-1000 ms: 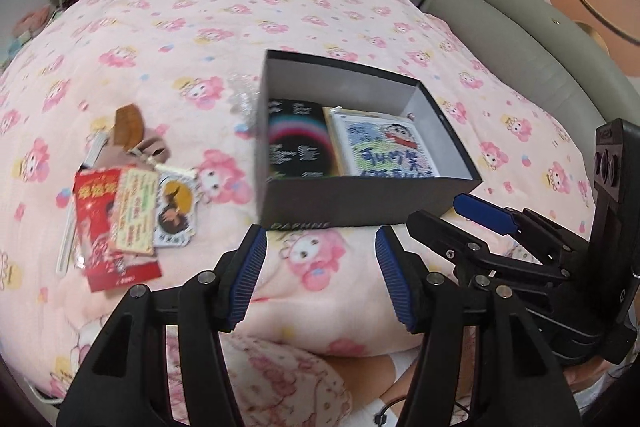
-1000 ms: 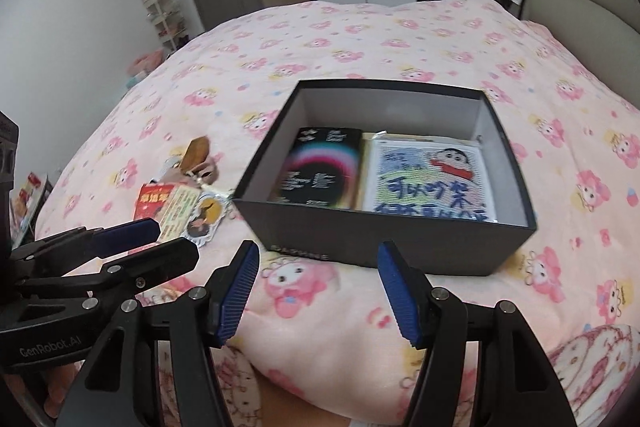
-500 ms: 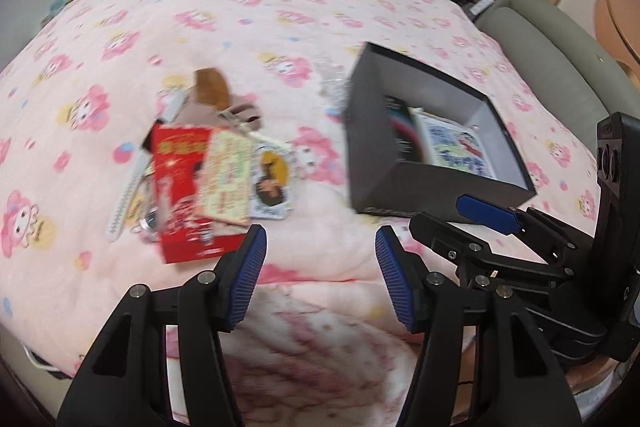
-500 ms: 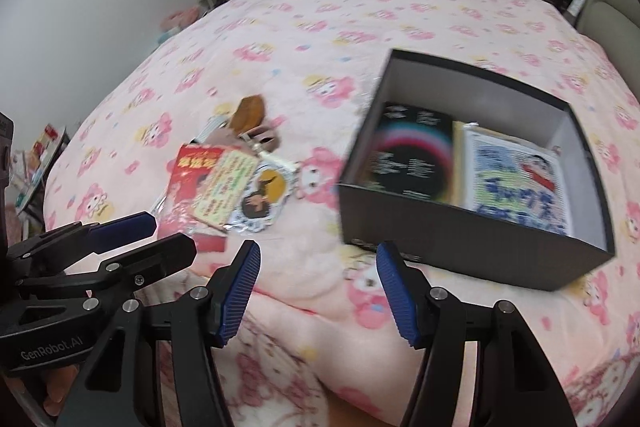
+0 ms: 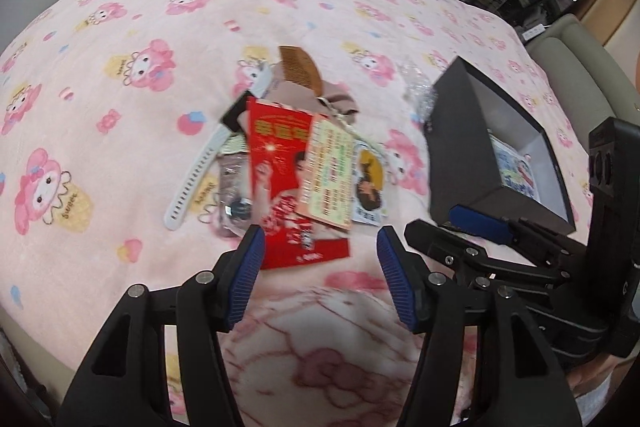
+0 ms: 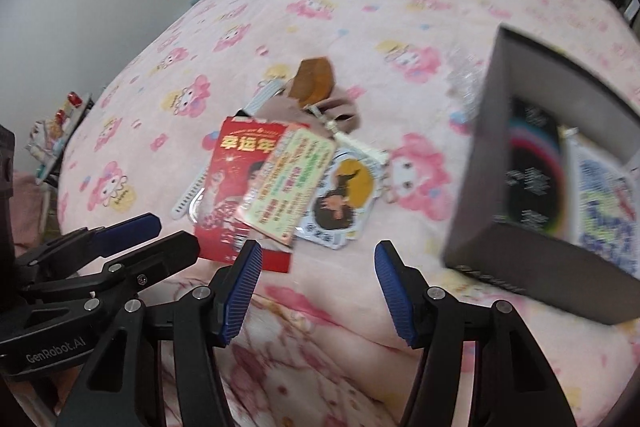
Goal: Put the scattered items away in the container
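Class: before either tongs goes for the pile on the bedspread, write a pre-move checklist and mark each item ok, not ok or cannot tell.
1. Left tongs open and empty: ok.
2. Right tongs open and empty: ok.
3. Grey box open-topped, with room left: ok.
4. Red packet free to lift alone: not ok, the yellow-green card overlaps it.
5. Wooden comb uncovered at the far end of the pile: ok.
6. Contents of the clear bag under the packet: cannot tell.
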`<state>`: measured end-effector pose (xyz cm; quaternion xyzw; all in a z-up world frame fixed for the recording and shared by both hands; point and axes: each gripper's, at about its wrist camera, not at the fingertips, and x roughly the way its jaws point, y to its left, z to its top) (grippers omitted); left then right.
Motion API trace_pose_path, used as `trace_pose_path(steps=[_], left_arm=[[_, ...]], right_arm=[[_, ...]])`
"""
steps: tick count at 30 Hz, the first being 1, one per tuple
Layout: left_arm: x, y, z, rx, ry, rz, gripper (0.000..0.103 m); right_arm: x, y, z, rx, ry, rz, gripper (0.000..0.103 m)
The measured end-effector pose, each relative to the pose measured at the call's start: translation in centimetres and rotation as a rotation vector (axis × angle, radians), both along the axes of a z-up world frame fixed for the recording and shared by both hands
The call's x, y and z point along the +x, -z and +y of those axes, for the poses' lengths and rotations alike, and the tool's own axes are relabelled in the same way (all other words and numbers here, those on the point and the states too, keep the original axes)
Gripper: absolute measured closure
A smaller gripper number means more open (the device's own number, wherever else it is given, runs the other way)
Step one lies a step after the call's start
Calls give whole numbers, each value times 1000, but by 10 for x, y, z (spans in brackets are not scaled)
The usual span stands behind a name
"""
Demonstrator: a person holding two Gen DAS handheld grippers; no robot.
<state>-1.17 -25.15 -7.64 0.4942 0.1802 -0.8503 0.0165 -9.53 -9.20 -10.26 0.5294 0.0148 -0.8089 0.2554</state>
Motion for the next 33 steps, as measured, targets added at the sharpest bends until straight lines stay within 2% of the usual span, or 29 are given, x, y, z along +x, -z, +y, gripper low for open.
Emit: trace_pose_path(steps=[4, 8, 14, 19, 21, 25, 29, 33], left_arm=[[-4, 11, -26, 9, -80, -11, 42], [-8, 28, -46, 26, -120, -44, 42], [-19, 50, -48, 70, -115, -70, 44], [-31, 56, -49, 101, -111, -68, 45], [-38, 56, -52, 119, -110, -54, 45], [-48, 54, -51, 128, -95, -62, 57], [-49, 55, -43, 123, -68, -82, 62], [-44, 55, -44, 196, -71, -73, 62]], right_arm=[[-14, 20, -6, -30, 10, -84, 47], [-23, 31, -11, -37, 8, -112, 47], [-32, 56, -14, 12, 34, -152, 47], [-32, 71, -10, 27, 37, -184, 46], [-33, 74, -9, 27, 34, -187, 46], [-32, 74, -13, 21, 2, -201, 45], [-25, 66, -15, -32, -50, -216, 45], [-24, 69, -21, -45, -84, -214, 45]])
